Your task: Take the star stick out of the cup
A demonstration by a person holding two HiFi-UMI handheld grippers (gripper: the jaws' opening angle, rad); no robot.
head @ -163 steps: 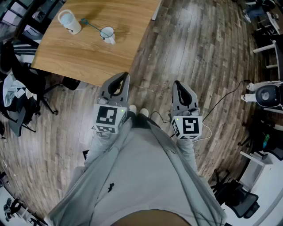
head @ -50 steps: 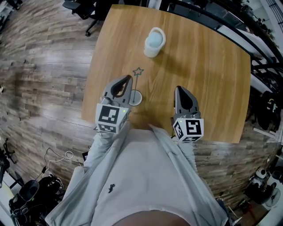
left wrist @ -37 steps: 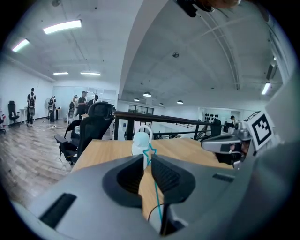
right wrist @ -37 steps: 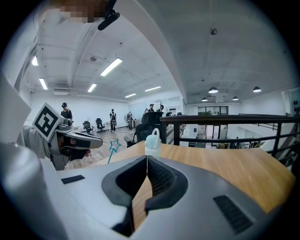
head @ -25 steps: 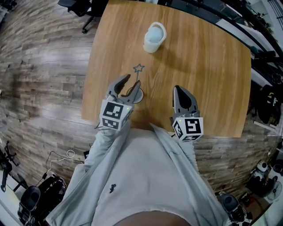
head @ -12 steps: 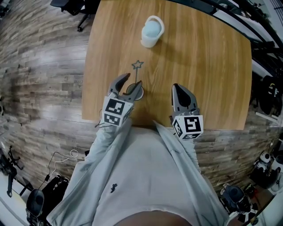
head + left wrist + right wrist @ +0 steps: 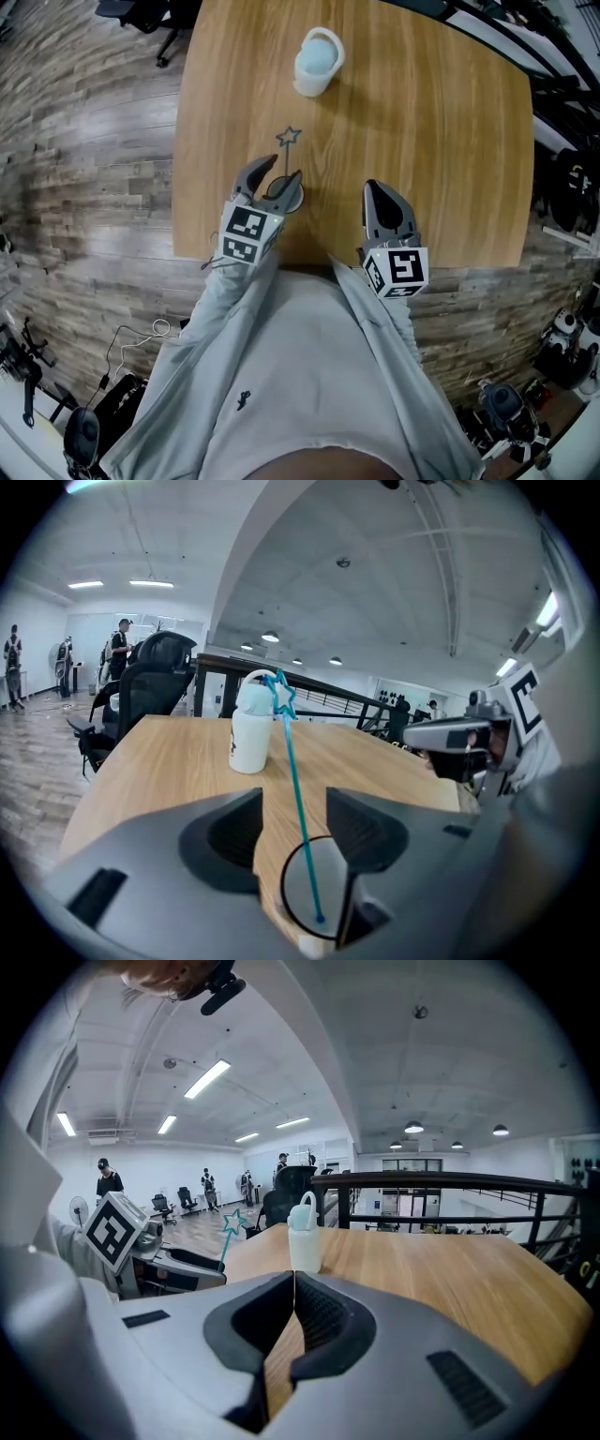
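A clear cup [image 7: 287, 195] stands near the table's front edge with a thin blue stick [image 7: 298, 799] leaning in it. The stick's star [image 7: 289, 137] points away from me. My left gripper [image 7: 281, 172] is open, its jaws having just been opening; the cup's rim [image 7: 314, 892] sits low between them with the stick rising through the gap. The pads do not press on the cup. My right gripper [image 7: 386, 199] hovers to the right of the cup, shut and empty, its fingertips meeting [image 7: 294, 1279].
A white bottle with a loop handle [image 7: 319, 59] stands further back on the wooden table [image 7: 441, 141]. Wood floor lies to the left of the table, and black railings and office chairs stand beyond it. People stand far off in the room.
The left gripper's jaws have spread wider and sunk a little, down around the cup. The right gripper has stayed where it was, shut.
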